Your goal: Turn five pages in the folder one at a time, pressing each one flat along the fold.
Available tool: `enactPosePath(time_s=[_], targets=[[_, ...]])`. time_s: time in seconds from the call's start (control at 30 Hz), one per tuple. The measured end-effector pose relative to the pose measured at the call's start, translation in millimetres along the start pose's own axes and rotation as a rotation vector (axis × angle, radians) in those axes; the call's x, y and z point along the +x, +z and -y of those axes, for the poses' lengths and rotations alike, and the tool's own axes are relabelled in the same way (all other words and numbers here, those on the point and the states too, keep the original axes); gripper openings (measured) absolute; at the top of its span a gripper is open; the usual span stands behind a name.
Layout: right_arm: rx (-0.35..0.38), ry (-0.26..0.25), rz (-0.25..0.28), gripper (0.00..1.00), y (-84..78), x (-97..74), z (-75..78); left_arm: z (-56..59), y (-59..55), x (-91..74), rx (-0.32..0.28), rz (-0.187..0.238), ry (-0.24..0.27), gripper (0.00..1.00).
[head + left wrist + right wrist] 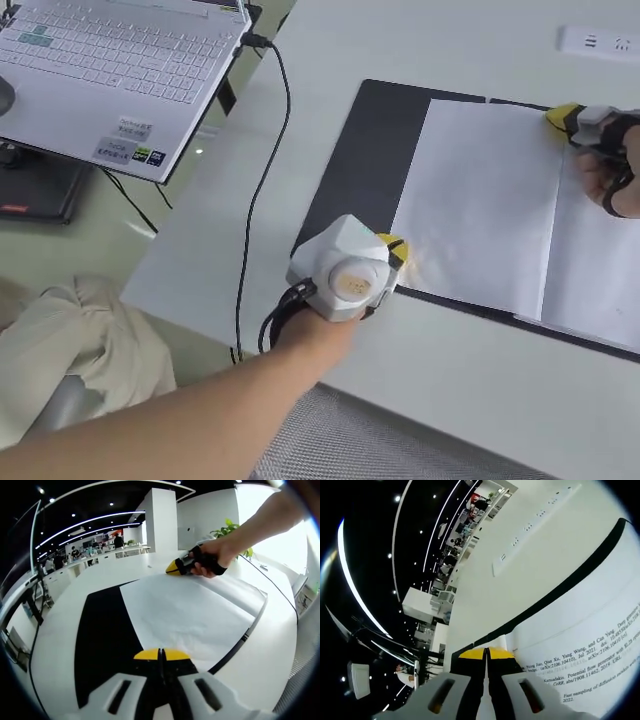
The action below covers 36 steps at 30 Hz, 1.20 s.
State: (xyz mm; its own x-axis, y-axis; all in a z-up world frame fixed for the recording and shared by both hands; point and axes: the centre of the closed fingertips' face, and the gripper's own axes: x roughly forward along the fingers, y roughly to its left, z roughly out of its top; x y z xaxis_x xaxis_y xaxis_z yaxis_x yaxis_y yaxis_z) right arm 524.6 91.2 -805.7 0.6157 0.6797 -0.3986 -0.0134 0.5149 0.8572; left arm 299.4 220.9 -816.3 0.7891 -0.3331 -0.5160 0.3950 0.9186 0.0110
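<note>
Resting: left tongs (161, 654) at page (190, 615) edge | right gripper view: printed text (580, 655)

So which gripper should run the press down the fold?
Right, probably. The right gripper sits shut at the top of the fold; the left gripper is at the outer corner of the turned page.

Open-plan office, rows of desks (105, 555), strip ceiling lights (110, 518), laptop (120, 60) on white table (450, 40).

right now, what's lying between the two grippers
A blank white sheet of the open folder stretches between the left gripper and the right gripper, with nothing resting on it, as the head view shows.
</note>
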Motion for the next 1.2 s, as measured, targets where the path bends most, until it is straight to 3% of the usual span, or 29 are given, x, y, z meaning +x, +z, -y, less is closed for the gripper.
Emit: enactPosePath(time_s=[0.57, 0.7, 0.93, 1.2], targets=[[0.036, 0.065, -0.110, 0.00, -39.4, -27.9, -3.8, 0.3, 0.0, 0.0, 0.008, -0.010, 0.003, 0.00], [0.047, 0.079, -0.101, 0.00, -42.0, -36.2, -4.7, 0.4, 0.2, -0.3, 0.009, -0.010, 0.004, 0.00], [0.046, 0.104, -0.152, 0.00, -60.9, -47.6, -2.0, 0.6, 0.2, -0.1, 0.009, -0.014, 0.006, 0.00], [0.055, 0.124, -0.170, 0.00, -76.1, -62.4, -5.0, 0.7, 0.0, -0.3, 0.010, -0.015, 0.011, 0.00]])
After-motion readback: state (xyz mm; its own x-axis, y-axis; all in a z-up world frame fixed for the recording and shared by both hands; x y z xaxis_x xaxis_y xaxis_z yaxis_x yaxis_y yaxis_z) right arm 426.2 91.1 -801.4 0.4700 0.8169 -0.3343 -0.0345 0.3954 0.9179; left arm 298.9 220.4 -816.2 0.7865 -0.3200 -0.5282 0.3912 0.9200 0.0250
